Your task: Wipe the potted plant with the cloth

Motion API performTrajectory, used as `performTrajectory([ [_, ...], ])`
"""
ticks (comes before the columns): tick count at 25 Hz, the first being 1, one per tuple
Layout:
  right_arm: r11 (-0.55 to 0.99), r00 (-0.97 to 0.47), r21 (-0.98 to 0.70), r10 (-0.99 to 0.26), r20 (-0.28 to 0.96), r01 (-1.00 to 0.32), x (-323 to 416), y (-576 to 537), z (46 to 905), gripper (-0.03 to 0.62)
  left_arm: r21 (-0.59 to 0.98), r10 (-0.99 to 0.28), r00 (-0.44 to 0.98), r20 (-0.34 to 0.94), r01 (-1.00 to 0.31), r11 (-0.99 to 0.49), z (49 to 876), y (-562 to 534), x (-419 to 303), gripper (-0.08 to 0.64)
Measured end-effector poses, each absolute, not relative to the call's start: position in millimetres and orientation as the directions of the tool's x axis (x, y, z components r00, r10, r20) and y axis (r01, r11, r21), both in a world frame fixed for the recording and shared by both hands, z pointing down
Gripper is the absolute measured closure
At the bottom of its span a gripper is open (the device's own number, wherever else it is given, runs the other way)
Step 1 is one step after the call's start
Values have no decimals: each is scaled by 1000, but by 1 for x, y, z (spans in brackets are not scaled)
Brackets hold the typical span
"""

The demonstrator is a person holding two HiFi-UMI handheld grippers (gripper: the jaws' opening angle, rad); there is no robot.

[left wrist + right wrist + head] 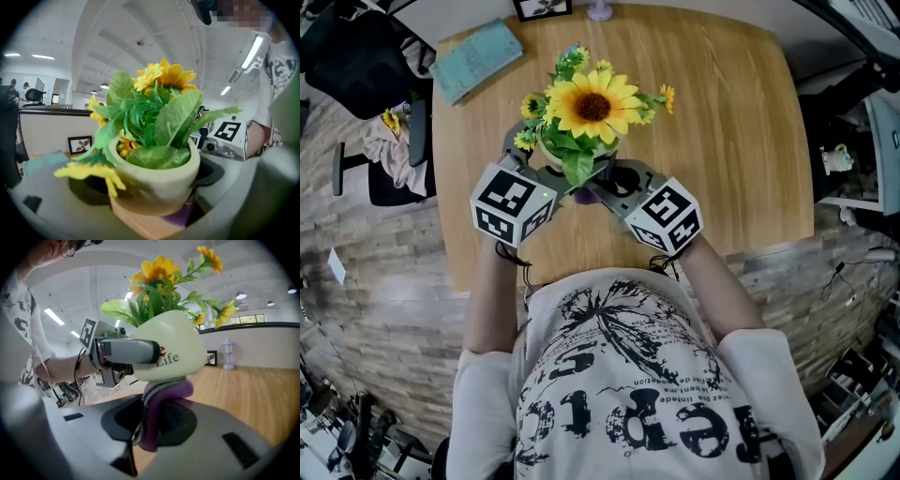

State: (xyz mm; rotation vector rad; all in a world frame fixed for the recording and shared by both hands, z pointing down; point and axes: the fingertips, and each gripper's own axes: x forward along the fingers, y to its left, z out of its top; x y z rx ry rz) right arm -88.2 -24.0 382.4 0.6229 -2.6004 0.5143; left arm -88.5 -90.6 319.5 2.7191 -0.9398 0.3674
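A cream pot (159, 180) of artificial sunflowers (592, 105) sits between the wide jaws of my left gripper (558, 161), whose grey finger (129, 351) presses flat on the pot's side. In the right gripper view the pot (180, 355) looks raised off the wooden table (741, 141). A purple cloth (159, 401) is pinched in my right gripper (150, 427) and its bunched top touches the pot's underside. In the head view the cloth (581, 196) shows just below the leaves, with my right gripper (598, 192) coming in from the right.
A teal book (476, 58) lies at the table's far left corner, and a picture frame (542, 8) and a small pale ornament (599, 9) stand at the back edge. A chair with clothes (389, 141) is left of the table.
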Motion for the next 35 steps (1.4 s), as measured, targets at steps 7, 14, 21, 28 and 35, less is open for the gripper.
performTrajectory([
  [7,771,-773,-254,-431,466,-584,-41,-38,380,520,132,-555,764,330,-619,-774,323,-86,-67,38],
  [14,698,-737,-281,-523,428,-658,17,-52,377,520,121,-530,781,332,-592,-797,323,-79,-24,38],
  [21,610,-662,-281,-592,460,-741,60,-88,392,520,115,-514,784,348,-580,-806,348,-91,-15,38],
  [28,577,-536,-91,-673,509,-811,122,-122,407,520,118,-519,775,359,-590,-799,392,-100,-1,38],
  [35,587,-525,-27,-702,481,-809,146,-141,408,520,160,-518,764,385,-608,-778,444,-103,6,38],
])
